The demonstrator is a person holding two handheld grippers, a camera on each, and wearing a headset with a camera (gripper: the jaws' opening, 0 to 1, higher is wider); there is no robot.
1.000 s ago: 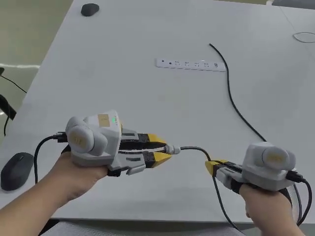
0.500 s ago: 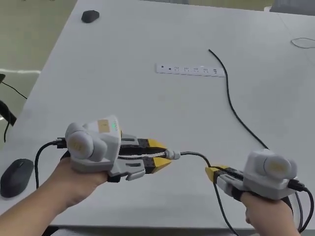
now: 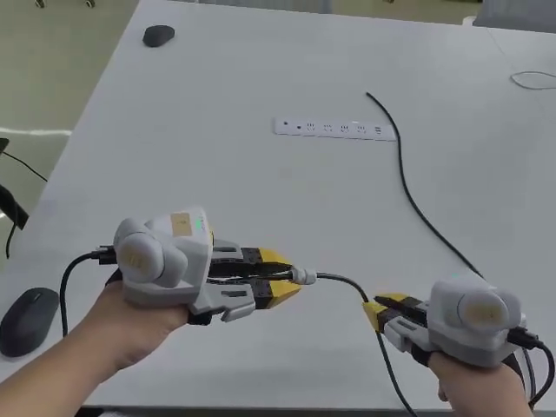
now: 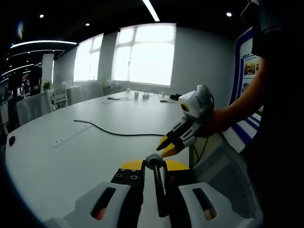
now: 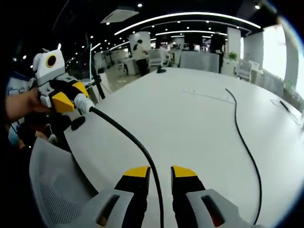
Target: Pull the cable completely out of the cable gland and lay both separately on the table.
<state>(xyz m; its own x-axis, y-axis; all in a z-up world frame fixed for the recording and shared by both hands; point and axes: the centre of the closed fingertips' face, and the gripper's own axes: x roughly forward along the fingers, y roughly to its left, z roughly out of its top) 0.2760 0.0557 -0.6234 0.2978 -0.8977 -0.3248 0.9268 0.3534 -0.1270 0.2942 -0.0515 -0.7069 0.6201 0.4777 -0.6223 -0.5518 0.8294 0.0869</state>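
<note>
Nothing of note had moved against the power strip (image 3: 334,129) since the earlier frame: both hand-held grippers and the cable span between them kept their places, and the change in framing was the head camera's own.

Two hand-held grippers were counted, both on the person's side of the power strip and near the worktop (image 3: 217,156) edge. The left hand-held gripper (image 3: 288,276) was closed on the one cable gland (image 3: 304,276), which stuck out past its yellow tips. One black cable (image 3: 343,280) left the gland, arched over to the right hand-held gripper (image 3: 375,308), ran between its jaws and dropped past the worktop edge. In the right gripper view a slit showed on each side of the cable at the tips; whether the jaws clamped it could not be told. The cable was thus not out of the gland.

One further black cable (image 3: 408,187) lay on the worktop, running from beside the strip's right end towards the right hand-held gripper. Two computer mice were counted: one (image 3: 158,36) beyond the strip to the left, one (image 3: 26,310) at the near left edge.
</note>
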